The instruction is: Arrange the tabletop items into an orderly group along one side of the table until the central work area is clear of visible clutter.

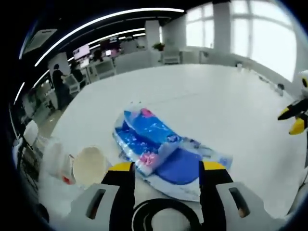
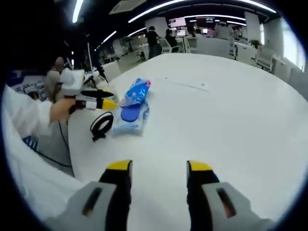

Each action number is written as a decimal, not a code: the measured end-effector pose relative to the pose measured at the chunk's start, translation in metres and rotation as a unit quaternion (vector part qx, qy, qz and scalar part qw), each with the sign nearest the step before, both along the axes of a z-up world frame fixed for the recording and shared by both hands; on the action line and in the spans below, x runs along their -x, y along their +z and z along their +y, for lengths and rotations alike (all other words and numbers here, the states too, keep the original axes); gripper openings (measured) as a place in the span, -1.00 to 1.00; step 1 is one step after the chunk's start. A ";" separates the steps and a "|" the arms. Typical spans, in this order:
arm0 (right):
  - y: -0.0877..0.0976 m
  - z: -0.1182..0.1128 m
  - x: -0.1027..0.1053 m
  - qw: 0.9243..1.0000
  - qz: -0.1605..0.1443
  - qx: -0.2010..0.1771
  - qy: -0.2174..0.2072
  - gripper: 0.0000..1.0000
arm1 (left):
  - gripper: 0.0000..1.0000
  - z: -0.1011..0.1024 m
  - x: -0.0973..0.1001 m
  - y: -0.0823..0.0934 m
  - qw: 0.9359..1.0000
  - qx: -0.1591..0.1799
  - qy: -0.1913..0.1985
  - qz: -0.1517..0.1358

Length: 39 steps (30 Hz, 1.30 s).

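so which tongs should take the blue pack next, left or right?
Left, probably. The left tongs are open with the blue pack right at their tips. The right tongs are open too, but over bare table, well away from it.

The white table (image 2: pixel 231 120) lay bare across its wide middle. Along 1 edge, blue packets (image 1: pixel 156 144), a paper cup (image 1: pixel 89 166) and a black cable loop (image 2: pixel 101 125) crowded the way.

The desk (image 2: pixel 231 110) has a smooth white surface with a soft sheen. The blue packs (image 1: pixel 154 139) are wrapped in glossy, crinkled plastic film, and beside them lies a pale cup (image 1: pixel 90 165) with a matt, paper-like look. A black cable (image 2: pixel 101 126) looks like smooth rubbery plastic.
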State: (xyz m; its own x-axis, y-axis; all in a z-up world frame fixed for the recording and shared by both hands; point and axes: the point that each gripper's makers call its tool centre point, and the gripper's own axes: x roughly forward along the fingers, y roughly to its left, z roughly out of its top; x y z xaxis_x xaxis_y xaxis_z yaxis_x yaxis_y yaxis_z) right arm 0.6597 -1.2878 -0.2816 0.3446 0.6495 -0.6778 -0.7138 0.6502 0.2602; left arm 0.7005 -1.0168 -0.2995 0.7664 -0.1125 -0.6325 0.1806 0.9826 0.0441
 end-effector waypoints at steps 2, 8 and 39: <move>0.000 0.001 0.000 1.000 0.002 -0.003 -0.002 -0.14 | -0.09 0.001 -0.006 -0.003 1.000 -0.003 0.005 0.003; -0.002 -0.001 0.005 1.000 0.011 -0.009 -0.008 -0.15 | -0.24 -0.006 -0.023 -0.012 1.000 -0.003 -0.001 0.001; 0.000 -0.015 0.014 0.998 0.026 -0.032 -0.052 -0.20 | -1.00 -0.056 -0.029 0.012 0.986 -0.046 -0.144 -0.066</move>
